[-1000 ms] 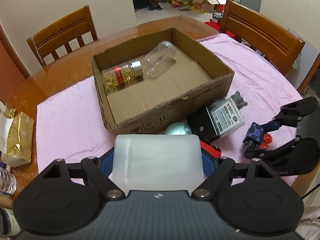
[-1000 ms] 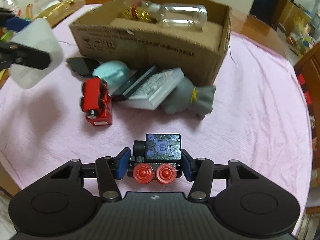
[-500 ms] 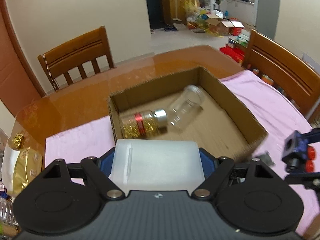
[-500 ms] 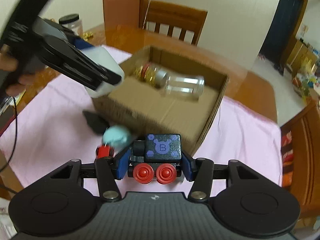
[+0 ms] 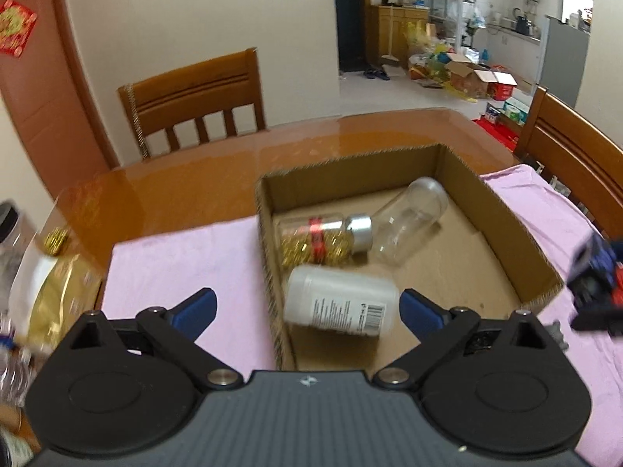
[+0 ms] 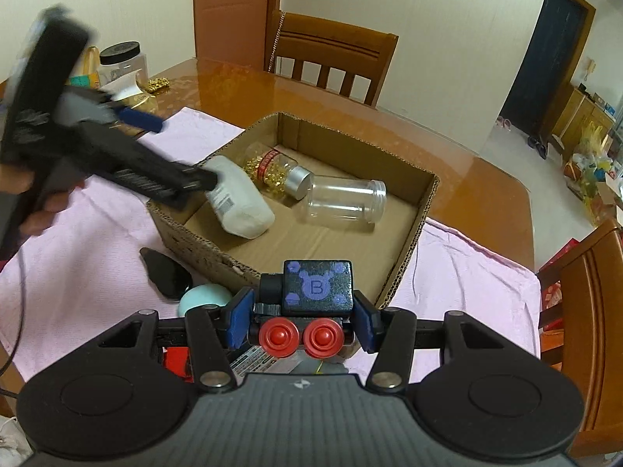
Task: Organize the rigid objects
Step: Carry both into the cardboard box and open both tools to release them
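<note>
A cardboard box point(image 5: 502, 214) point(image 6: 412, 241) sits on a pink cloth. Inside lie a jar of gold beads point(image 5: 319, 239) point(image 6: 276, 167), a clear empty jar point(image 5: 412, 220) point(image 6: 344, 204) and a white plastic bottle point(image 5: 340, 299) point(image 6: 239, 198). My left gripper point(image 5: 307, 307) is open above the box's near left corner, the white bottle free between its fingers. My right gripper point(image 6: 301, 317) is shut on a black and purple toy train with red buffers point(image 6: 311, 299), held just before the box's near wall; it shows blurred in the left wrist view point(image 5: 595, 272).
On the cloth by the box lie a black flat object point(image 6: 167, 276), a teal round object point(image 6: 204, 297) and a red toy point(image 6: 175, 362) under my right gripper. Wooden chairs point(image 5: 194, 105) point(image 6: 331, 58) surround the table. Jars and bags point(image 6: 124, 66) stand at the left.
My left gripper opened and let the white bottle drop into the box. My right gripper lifted the toy train and carried it toward the box.
</note>
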`<state>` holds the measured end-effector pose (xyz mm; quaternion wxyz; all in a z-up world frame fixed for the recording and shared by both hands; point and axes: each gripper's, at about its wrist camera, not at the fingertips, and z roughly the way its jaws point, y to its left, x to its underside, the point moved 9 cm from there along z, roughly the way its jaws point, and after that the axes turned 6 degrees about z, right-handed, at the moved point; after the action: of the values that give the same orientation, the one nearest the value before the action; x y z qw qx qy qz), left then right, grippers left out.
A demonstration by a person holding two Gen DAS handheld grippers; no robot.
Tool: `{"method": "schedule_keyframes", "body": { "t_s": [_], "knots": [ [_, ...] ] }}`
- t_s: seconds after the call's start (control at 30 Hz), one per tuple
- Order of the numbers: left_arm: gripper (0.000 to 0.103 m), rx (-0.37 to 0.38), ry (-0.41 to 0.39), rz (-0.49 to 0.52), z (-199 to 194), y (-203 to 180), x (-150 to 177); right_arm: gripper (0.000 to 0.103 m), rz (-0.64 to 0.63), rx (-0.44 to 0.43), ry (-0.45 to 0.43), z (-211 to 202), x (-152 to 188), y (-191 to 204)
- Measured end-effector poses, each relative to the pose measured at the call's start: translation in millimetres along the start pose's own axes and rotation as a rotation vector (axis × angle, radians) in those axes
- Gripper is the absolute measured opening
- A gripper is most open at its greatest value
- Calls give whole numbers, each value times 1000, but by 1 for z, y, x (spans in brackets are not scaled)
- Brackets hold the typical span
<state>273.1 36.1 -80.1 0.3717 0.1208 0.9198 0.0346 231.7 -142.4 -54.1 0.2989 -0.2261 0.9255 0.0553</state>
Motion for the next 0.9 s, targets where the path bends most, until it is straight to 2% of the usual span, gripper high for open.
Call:
{"method": "schedule_keyframes", "body": {
  "t_s": [0.37, 0.7, 0.73, 0.77, 0.83, 0.87, 0.9],
  "knots": [
    [101, -58, 36, -172, -37, 26, 51, 58, 18, -21, 4, 27, -36, -14],
    [101, -119, 60, -241, -49, 44, 79, 58, 20, 2, 9, 65, -71, -30],
    [101, -125, 59, -244, -51, 45, 80, 65, 28, 7, -5, 68, -76, -33],
    [101, -130, 59, -245, -52, 45, 80, 81, 38, 7, -17, 71, -80, -34],
    [101, -131, 59, -240, -53, 44, 82, 99, 50, 22, -30, 72, -87, -38],
    [101, -134, 59, -237, -54, 44, 82, 103, 55, 30, -48, 70, -89, -39],
    [101, -137, 61, -235, -54, 44, 83, 103, 56, 33, -60, 68, -90, -39]
  ]
}}
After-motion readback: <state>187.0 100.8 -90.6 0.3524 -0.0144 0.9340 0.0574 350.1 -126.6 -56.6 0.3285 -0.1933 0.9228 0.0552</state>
